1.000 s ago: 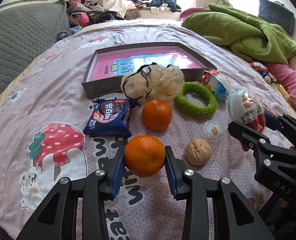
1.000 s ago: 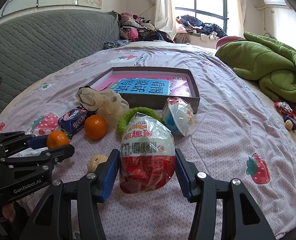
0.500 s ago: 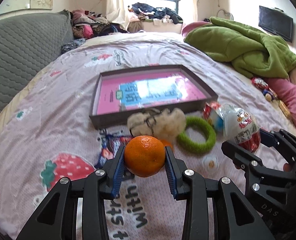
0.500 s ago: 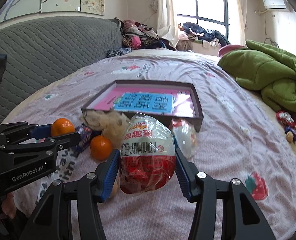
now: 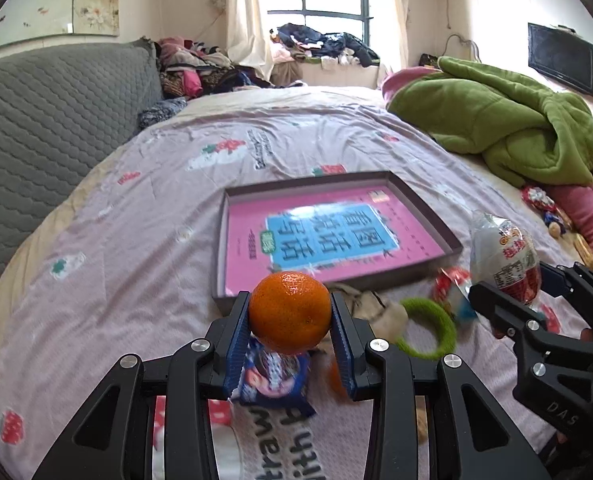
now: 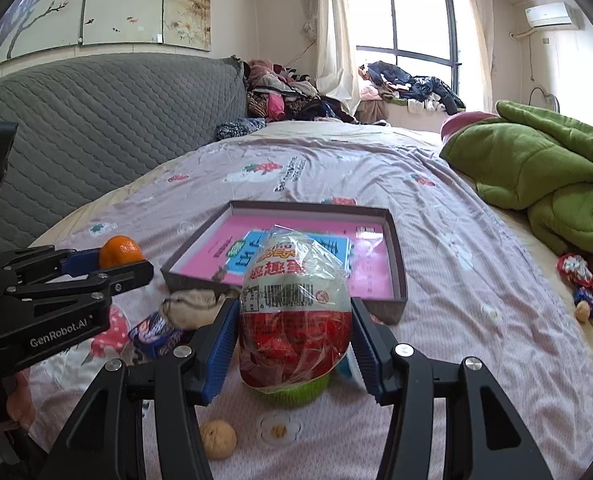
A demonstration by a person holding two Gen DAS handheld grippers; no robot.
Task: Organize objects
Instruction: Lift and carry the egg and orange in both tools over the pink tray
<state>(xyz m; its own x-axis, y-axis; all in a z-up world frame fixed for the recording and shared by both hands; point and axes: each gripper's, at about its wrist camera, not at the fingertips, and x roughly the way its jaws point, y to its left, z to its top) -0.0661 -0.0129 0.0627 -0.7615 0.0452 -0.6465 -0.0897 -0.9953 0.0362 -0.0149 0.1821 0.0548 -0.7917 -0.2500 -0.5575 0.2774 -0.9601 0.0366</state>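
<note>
The orange [image 5: 289, 312] is held tight between the blue pads of the left gripper [image 5: 290, 334], and the big egg-shaped snack in its crinkly wrapper [image 6: 296, 312] is squeezed the same way in the right gripper [image 6: 294, 350]. Both sets of jaws are part way closed, pressed onto their things. A second ago both things were just above the bed cover [image 5: 136, 280], down among the other bits. Now both have been lifted up and carried forward, so the open box [image 5: 416, 204] is seen much closer and more from above. The grip on each has not been changed at all.

It can be judged that the picking-up part is done for these two things, and that the box is meant as the place for them. Neither has been put down yet, and both are seen just short of the near wall of the box.

Inside the box only a pink sheet with a blue label [image 5: 328, 236] is seen, lying flat on the bottom. No toy or snack has been put in it yet.

Left behind on the cover, near the front wall of the box, are a blue snack pack [image 5: 272, 376], a beige fluffy thing with a black cord [image 5: 376, 308], a green fuzzy ring [image 5: 428, 328], a small red and white packet [image 5: 448, 288] and a walnut [image 6: 217, 438]. A second orange is partly hidden behind the left gripper, so little of it can be made out
</note>
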